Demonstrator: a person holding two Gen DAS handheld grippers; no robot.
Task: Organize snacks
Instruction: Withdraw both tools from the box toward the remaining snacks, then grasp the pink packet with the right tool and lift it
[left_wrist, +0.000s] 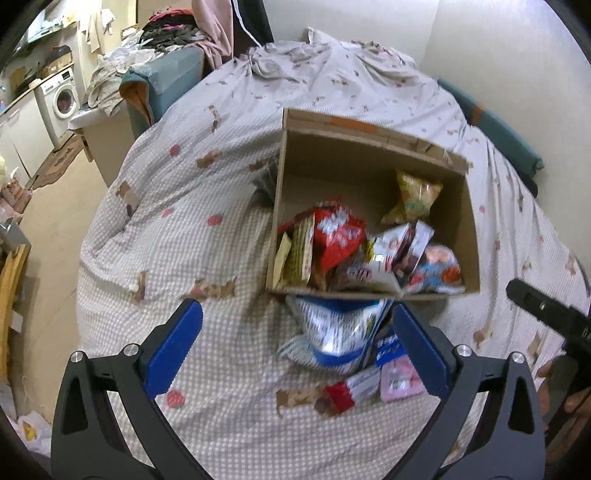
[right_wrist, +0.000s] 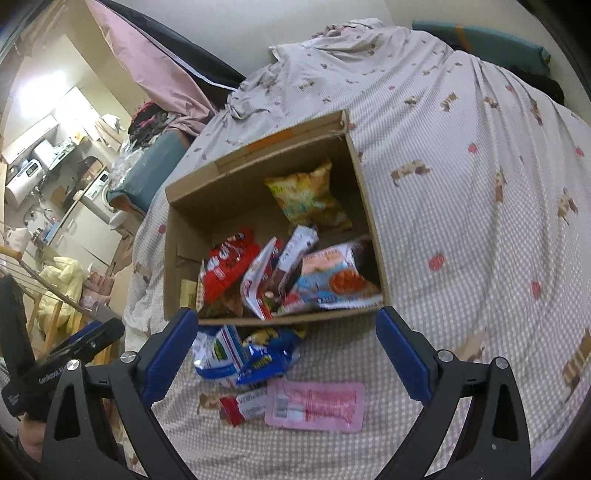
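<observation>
An open cardboard box (left_wrist: 469, 206) (right_wrist: 173, 236) sits on the bed and holds several snack packets: a red one (left_wrist: 338, 240) (right_wrist: 227, 264), a yellow one (left_wrist: 415, 197) (right_wrist: 306, 199) and a light blue one (left_wrist: 439, 267) (right_wrist: 332, 277). Just in front of the box lie a blue-and-silver bag (left_wrist: 332, 328) (right_wrist: 243, 356), a pink flat packet (left_wrist: 400, 376) (right_wrist: 317, 404) and a red-and-white bar (left_wrist: 351, 391) (right_wrist: 243, 404). My left gripper (left_wrist: 297, 347) is open above these loose snacks. My right gripper (right_wrist: 286, 356) is open too, holding nothing.
The bed is covered by a checked quilt (left_wrist: 207, 229) (right_wrist: 480, 221) with dog prints. A teal cushion (left_wrist: 173, 74) and piled clothes lie beyond the bed's left side. A washing machine (left_wrist: 61, 98) and kitchen counter stand at far left. The other gripper's body (left_wrist: 554, 314) shows at right.
</observation>
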